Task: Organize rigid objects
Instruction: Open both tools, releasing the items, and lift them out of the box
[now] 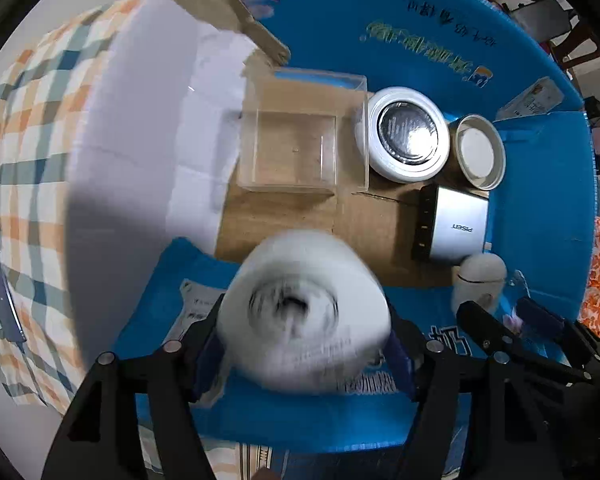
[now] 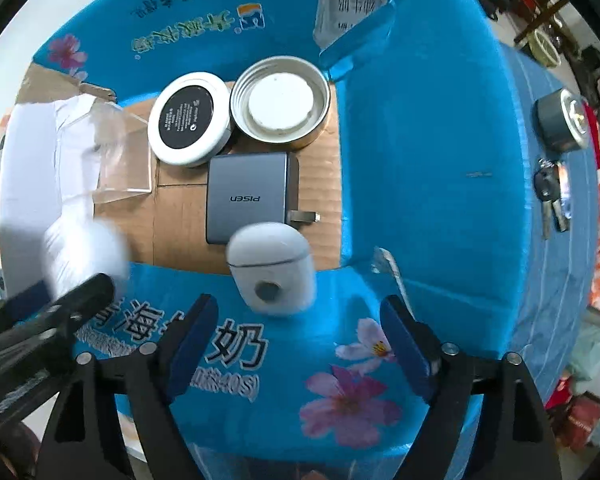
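Observation:
My left gripper (image 1: 304, 336) is shut on a white round jar (image 1: 304, 312), blurred by motion, held above the near wall of the blue cardboard box (image 1: 440, 20). It also shows in the right wrist view (image 2: 86, 256). On the box floor stand a clear plastic box (image 1: 300, 140), a white round tin (image 1: 408, 134), a metal lid (image 1: 480, 150) and a grey PISEN charger (image 1: 454, 226). My right gripper (image 2: 296, 320) is open, just in front of a white earbud case (image 2: 270, 270) that is apart from its fingers.
A checked cloth (image 1: 32, 140) and white paper (image 1: 148, 120) lie left of the box. To the right, outside the box, are a tape roll (image 2: 560, 122) and keys (image 2: 552, 196) on the blue flap (image 2: 440, 160).

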A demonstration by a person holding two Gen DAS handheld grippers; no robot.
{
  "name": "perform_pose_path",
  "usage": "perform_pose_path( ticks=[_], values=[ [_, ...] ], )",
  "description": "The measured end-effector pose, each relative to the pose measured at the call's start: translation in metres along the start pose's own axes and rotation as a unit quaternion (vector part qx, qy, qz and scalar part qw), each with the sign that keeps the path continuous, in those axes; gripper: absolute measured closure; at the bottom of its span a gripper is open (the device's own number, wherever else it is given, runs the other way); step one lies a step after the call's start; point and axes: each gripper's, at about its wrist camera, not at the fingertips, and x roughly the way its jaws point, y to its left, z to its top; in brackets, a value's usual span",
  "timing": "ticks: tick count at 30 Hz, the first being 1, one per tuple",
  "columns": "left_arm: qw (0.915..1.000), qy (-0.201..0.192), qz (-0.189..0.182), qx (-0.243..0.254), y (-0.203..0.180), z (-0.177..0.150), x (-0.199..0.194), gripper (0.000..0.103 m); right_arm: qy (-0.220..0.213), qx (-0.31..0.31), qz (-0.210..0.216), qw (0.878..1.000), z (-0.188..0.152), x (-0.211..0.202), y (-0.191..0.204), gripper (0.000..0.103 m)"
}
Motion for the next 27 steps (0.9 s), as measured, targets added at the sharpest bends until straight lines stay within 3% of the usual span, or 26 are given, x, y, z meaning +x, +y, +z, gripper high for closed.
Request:
perform_pose_path(
  ticks=[3,5,19,27],
  values=[
    [0.9993,-0.034,0.013,0.004,0.003,-0.008,-0.023,0.005,-0.004,-0.001,0.002,1.0,-0.009,-0.01,-0.002,0.01],
    [0.9984,-0.053,0.019,0.008,0.004,-0.016,-0.04,0.002,-0.014,-0.008,0.0,1.0,-0.015,-0.019,-0.001,0.009],
    [0.9857,-0.163,0.021,0.039,-0.025,-0.059,-0.126,0.001,-0.107,-0.011,0.021,0.994,-0.063,-0.126,-0.01,0.009],
    [0.9782,-0.2,0.016,0.051,-0.034,-0.081,-0.17,0.001,-0.133,-0.023,0.042,0.99,-0.087,-0.174,-0.012,0.009]
  ],
)
